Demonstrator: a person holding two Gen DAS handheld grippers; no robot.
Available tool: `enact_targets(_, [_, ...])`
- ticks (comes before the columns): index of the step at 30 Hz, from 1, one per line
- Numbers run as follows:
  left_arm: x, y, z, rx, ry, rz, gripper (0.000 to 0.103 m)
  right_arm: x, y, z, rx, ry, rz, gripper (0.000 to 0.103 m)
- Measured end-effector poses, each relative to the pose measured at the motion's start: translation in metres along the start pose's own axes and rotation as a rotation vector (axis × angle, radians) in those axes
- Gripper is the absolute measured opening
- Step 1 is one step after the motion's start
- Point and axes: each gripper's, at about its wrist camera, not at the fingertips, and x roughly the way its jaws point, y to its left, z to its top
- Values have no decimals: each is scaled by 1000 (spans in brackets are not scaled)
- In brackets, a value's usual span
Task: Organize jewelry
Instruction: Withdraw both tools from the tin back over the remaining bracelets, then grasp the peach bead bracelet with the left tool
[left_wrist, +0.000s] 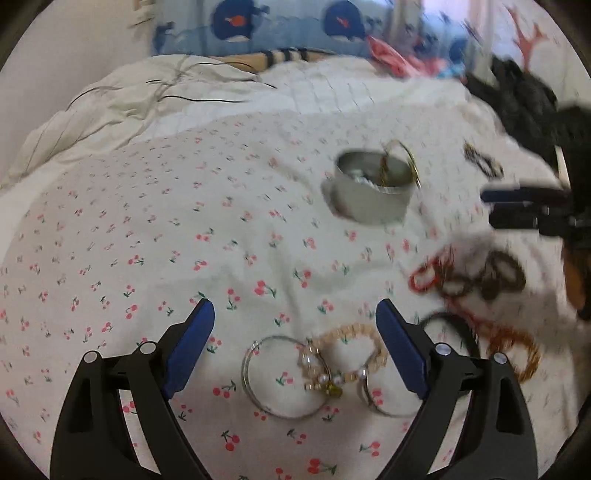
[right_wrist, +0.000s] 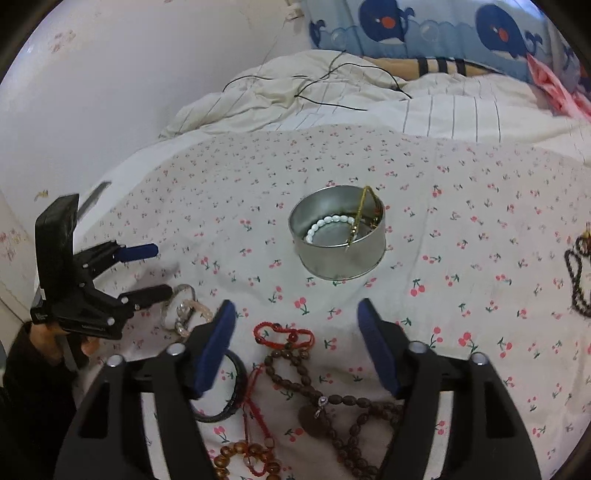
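A round metal tin (right_wrist: 338, 236) stands on the cherry-print sheet, with a white bead bracelet (right_wrist: 325, 225) and a gold bangle (right_wrist: 360, 218) inside; the left wrist view also shows the tin (left_wrist: 371, 192). My left gripper (left_wrist: 295, 317) is open above a silver bangle (left_wrist: 255, 380), a peach bead bracelet with pearls (left_wrist: 354, 336) and a second silver ring (left_wrist: 384, 404). My right gripper (right_wrist: 295, 317) is open over a red cord bracelet (right_wrist: 284, 334) and a dark brown bead necklace (right_wrist: 332, 402). Nothing is between either pair of fingers.
A black bangle (right_wrist: 229, 391) and amber beads (right_wrist: 243, 456) lie near the right gripper. More dark beads (right_wrist: 578, 273) lie at the far right. A rumpled cream quilt (right_wrist: 314, 99) with thin black cords and a whale-print pillow (right_wrist: 424, 29) lie beyond. A wall stands at the left.
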Motion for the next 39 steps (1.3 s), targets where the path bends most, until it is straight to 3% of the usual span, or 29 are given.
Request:
enact_targets(7, [3, 8, -12, 18, 58, -167, 85, 15, -9, -9, -34, 72, -9, 68])
enact_targets(13, [-11, 3, -28, 136, 3, -284, 85, 21, -11, -15, -74, 107, 14, 68])
enact_targets(21, [-8, -4, -22, 163, -55, -299, 87, 36, -13, -17, -53, 123, 30, 68])
enact_targets(27, [20, -10, -25, 182, 37, -349, 87, 43, -11, -16, -57, 122, 33, 68])
enact_targets(38, [37, 14, -28, -33, 141, -426, 86, 40, -10, -14, -49, 100, 44, 68])
enact_targets(39, [38, 12, -29, -32, 148, -431, 82, 41, -9, -14, -51, 100, 44, 68])
